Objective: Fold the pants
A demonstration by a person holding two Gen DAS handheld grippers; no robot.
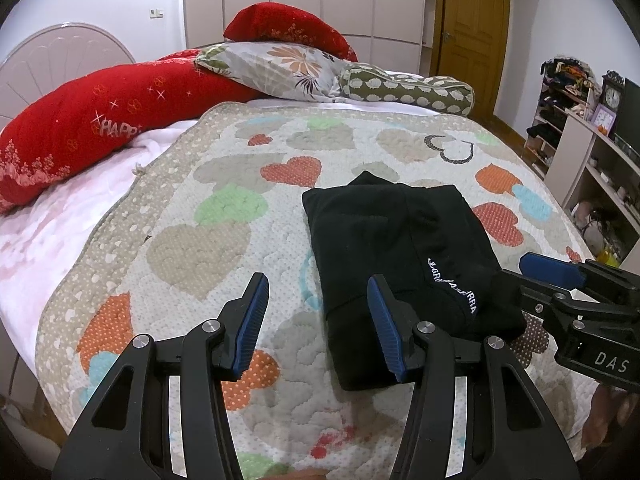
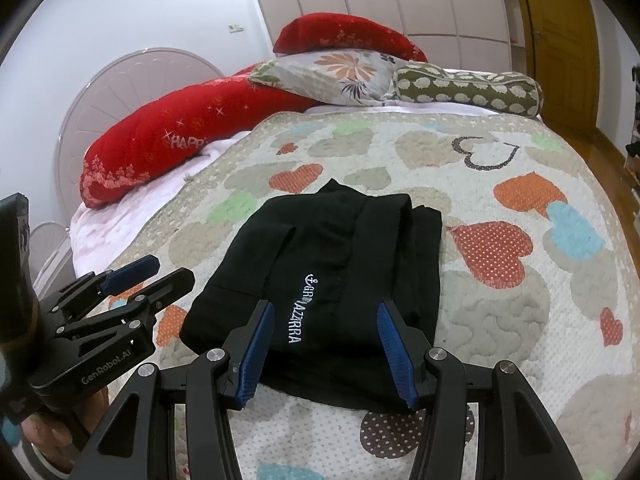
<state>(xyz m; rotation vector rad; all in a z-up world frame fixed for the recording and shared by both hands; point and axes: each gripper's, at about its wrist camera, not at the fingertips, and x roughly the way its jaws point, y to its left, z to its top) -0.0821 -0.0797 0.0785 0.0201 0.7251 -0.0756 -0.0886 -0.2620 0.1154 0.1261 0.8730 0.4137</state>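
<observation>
Black pants [image 1: 400, 256], folded into a compact rectangle with white embroidered lettering on top, lie on the heart-patterned quilt [image 1: 224, 248] of a bed. From my left wrist camera, I see the left gripper [image 1: 316, 320] hovering above the quilt with its jaws standing apart and nothing between them. Its right-hand blue pad sits in front of the near left edge of the pants; I cannot tell whether it touches the cloth. The right gripper [image 1: 532, 276] reaches in from the right edge of the picture, over the near right corner of the pants. Beyond lie a red pillow [image 1: 92, 128], a floral pillow [image 1: 280, 68] and a green bolster [image 1: 408, 88] near the headboard, with a wooden door [image 1: 472, 32] behind.

From my right wrist camera, the right gripper [image 2: 326, 350] has its jaws apart with no grip; the near edge of the pants [image 2: 320, 260] shows in the gap between the blue pads. The left gripper [image 2: 154, 274] comes in from the left, just beside the pants' left edge, jaws parted and empty, with a hand [image 2: 60, 436] holding it from below.
</observation>
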